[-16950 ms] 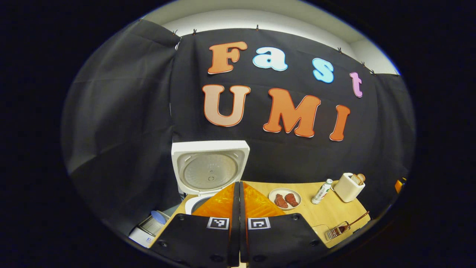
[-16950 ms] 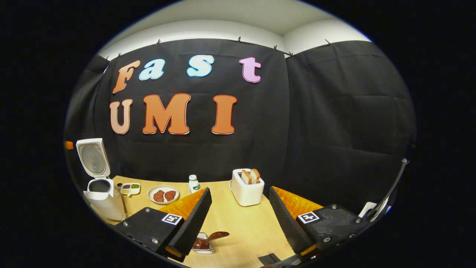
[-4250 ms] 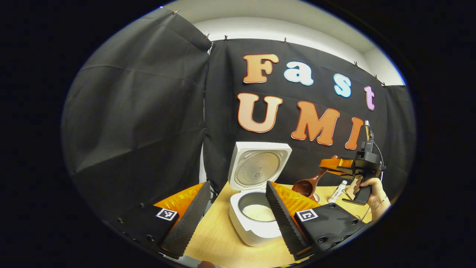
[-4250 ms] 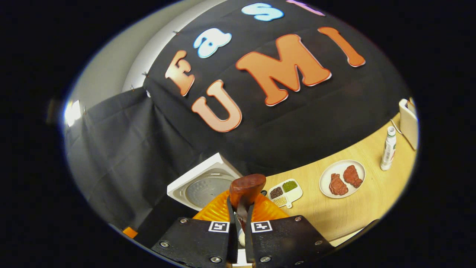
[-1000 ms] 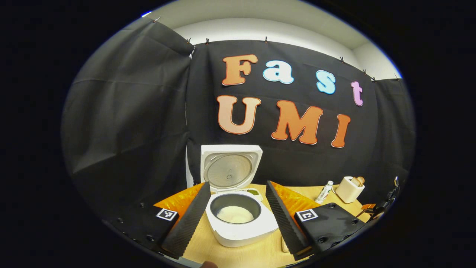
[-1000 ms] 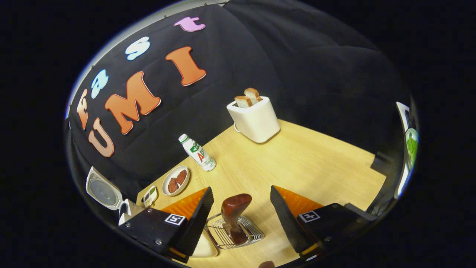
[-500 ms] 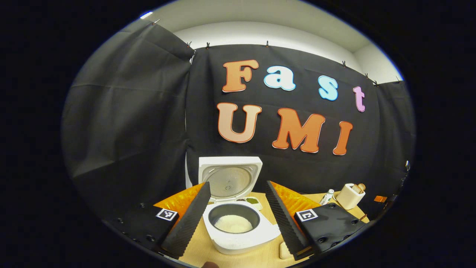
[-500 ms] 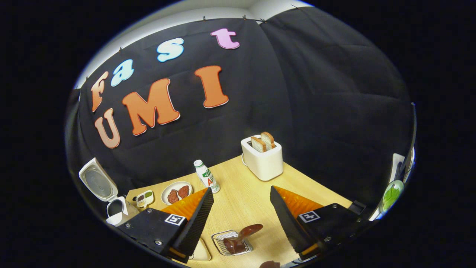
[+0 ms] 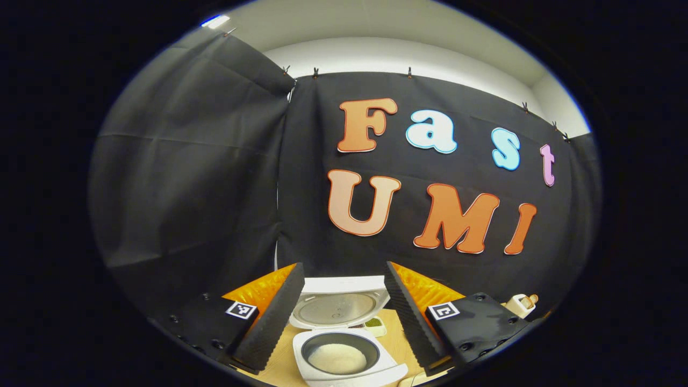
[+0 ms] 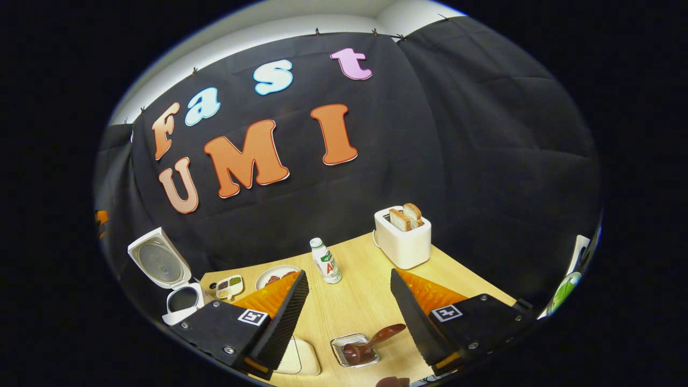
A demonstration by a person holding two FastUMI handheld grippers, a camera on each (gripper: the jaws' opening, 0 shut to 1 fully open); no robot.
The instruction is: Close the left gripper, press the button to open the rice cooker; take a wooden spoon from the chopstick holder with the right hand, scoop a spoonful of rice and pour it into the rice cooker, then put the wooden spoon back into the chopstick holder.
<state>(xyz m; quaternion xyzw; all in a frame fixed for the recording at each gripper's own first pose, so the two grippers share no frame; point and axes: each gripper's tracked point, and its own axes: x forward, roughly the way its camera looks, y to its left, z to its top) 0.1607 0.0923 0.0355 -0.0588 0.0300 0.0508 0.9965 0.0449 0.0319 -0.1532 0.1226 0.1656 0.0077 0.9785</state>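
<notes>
In the left gripper view the white rice cooker point(image 9: 349, 371) stands with its lid point(image 9: 339, 309) raised, and white rice point(image 9: 337, 358) lies in the inner pot. My left gripper point(image 9: 341, 317) is open, its fingers on either side of the cooker and apart from it. In the right gripper view the wooden spoon point(image 10: 373, 340) rests in the wire chopstick holder point(image 10: 355, 350) on the table. My right gripper point(image 10: 348, 309) is open above it and holds nothing. The open rice cooker point(image 10: 177, 295) shows at the far left there.
On the wooden table point(image 10: 365, 301) stand a white toaster point(image 10: 404, 236) with bread slices, a small bottle point(image 10: 327, 262), a plate of meat point(image 10: 274, 277) and a divided dish of grains point(image 10: 228, 286). A pale flat dish point(image 10: 298, 357) lies beside the holder.
The right gripper has drawn back up from the holder, leaving the spoon lying in it. The left gripper has tilted upward, so the cooker sits lower in its view.
</notes>
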